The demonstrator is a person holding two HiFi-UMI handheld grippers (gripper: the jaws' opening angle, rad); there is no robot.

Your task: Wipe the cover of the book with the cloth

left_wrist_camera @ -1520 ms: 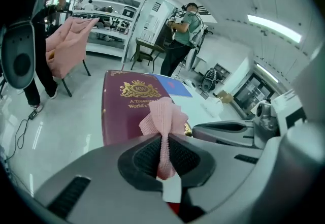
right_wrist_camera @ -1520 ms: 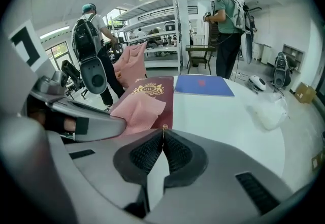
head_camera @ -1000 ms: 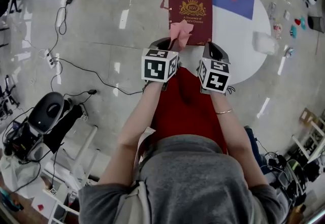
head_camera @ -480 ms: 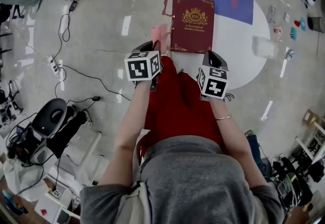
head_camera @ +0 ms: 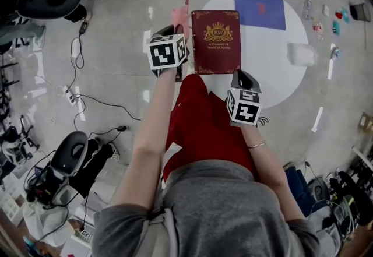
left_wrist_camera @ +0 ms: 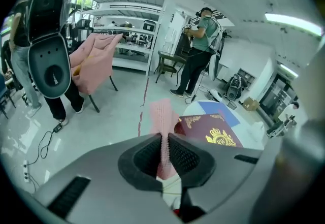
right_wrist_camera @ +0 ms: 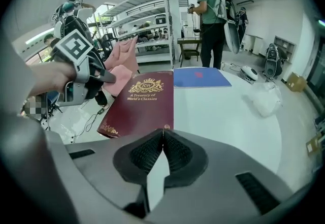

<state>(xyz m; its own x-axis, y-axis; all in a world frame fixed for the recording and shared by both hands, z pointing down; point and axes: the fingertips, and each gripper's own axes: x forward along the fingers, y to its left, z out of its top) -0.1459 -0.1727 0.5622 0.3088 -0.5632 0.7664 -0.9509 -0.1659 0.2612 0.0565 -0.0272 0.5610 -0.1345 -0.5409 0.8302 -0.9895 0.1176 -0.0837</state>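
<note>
The right tongs point(right_wrist_camera: 162, 136) are closed tip to tip with nothing between them, and they sit just short of the near right corner of the book point(head_camera: 216, 41). The left tongs point(left_wrist_camera: 163, 141), held further out beside the book's left edge, are clamped on a pink cloth point(left_wrist_camera: 163, 114). A loose flap of it stands up past the tips, clear of the cover and off to its left.

The book lies flat and closed with its maroon cover and gold crest facing up. It rests on the left part of a round white desk point(head_camera: 274, 69), and its left edge seems to hang a little over the rim.

The cloth looks thin and limp, so it will probably fold under itself unless it is dragged flat with light pressure. The book looks like a stiff, fairly heavy hardback with a smooth cover, so it may slide or pivot under a sideways wipe. It is best steadied by pressing down on the near corner or pinching the near edge.

Past the book, a blue sheet point(head_camera: 259, 8) lies on the far side of the desk.
</note>
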